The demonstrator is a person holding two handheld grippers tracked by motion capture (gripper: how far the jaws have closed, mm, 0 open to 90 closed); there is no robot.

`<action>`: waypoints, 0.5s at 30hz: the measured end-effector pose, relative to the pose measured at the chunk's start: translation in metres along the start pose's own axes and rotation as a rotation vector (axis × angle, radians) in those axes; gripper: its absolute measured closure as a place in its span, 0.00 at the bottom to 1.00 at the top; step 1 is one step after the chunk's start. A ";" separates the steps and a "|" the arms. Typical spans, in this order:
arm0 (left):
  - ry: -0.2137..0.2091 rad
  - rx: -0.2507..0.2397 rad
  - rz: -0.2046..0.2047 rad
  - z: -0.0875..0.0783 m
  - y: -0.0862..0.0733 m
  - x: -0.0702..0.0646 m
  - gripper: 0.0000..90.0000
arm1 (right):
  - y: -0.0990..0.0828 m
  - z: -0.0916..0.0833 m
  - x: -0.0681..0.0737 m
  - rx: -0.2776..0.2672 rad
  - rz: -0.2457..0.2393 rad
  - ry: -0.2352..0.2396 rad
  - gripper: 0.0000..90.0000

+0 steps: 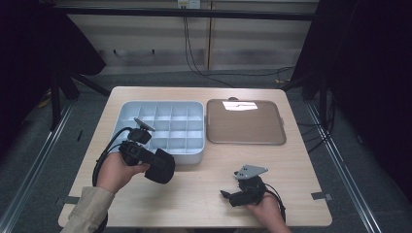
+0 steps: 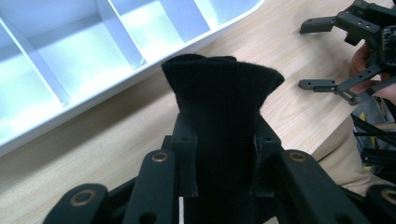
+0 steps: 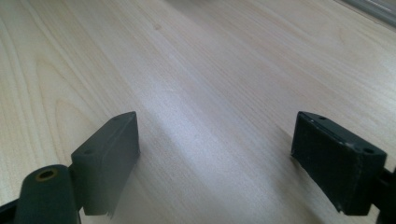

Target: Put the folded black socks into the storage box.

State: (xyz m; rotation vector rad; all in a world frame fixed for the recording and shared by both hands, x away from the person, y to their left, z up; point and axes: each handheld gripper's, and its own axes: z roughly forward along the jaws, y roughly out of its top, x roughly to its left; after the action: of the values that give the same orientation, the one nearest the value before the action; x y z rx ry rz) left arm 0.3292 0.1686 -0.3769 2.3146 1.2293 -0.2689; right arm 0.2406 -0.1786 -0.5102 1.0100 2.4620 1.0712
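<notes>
Pinching a soft black cloth (image 2: 219,107) between the jaws of your left gripper (image 2: 223,163), you have it clamped low down, and its free end fans out loose above the pads. In the high view that same bundle (image 1: 159,166) hangs just off the front edge of the white divided tray (image 1: 127,110), above the table (image 1: 194,199) and not resting on it. Fabric this limp gives the pads little to bite on, so a quick swing or a slight easing of the grip could let it slide out and drop short of the tray.

The loose end is the second risk. If you carry it low over the tray, it may catch the front wall or one of the thin dividers and drag the light tray along the table, or fold across two compartments instead of settling in one. Lift clear of the rim first, then lower straight down.

Your right gripper (image 1: 232,193) rests near the front edge of the table with its jaws spread wide and nothing between them, well apart from the cloth. Its cable trails beside your hand, so mind it if you reach across. The brown flat tray (image 1: 245,122) sits just beside the white one; a wide sweep could nudge it too.
</notes>
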 end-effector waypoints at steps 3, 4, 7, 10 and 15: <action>0.001 -0.002 -0.002 -0.003 0.000 0.000 0.77 | 0.000 0.000 0.000 0.000 0.000 0.000 0.17; 0.001 -0.002 -0.002 -0.003 0.000 0.000 0.77 | 0.000 0.000 0.000 0.000 -0.001 -0.001 0.17; 0.005 0.003 0.002 -0.006 0.001 0.001 0.77 | 0.000 0.000 0.000 -0.002 0.001 -0.003 0.17; 0.013 0.003 0.005 -0.010 0.003 0.002 0.77 | 0.000 0.000 0.000 -0.002 0.003 -0.003 0.17; 0.023 0.005 0.002 -0.015 0.004 0.004 0.77 | 0.000 0.000 0.001 -0.001 0.004 -0.007 0.16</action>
State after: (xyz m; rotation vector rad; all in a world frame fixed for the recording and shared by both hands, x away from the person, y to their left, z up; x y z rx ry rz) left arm 0.3339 0.1775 -0.3639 2.3291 1.2383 -0.2449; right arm 0.2401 -0.1783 -0.5101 1.0168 2.4550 1.0677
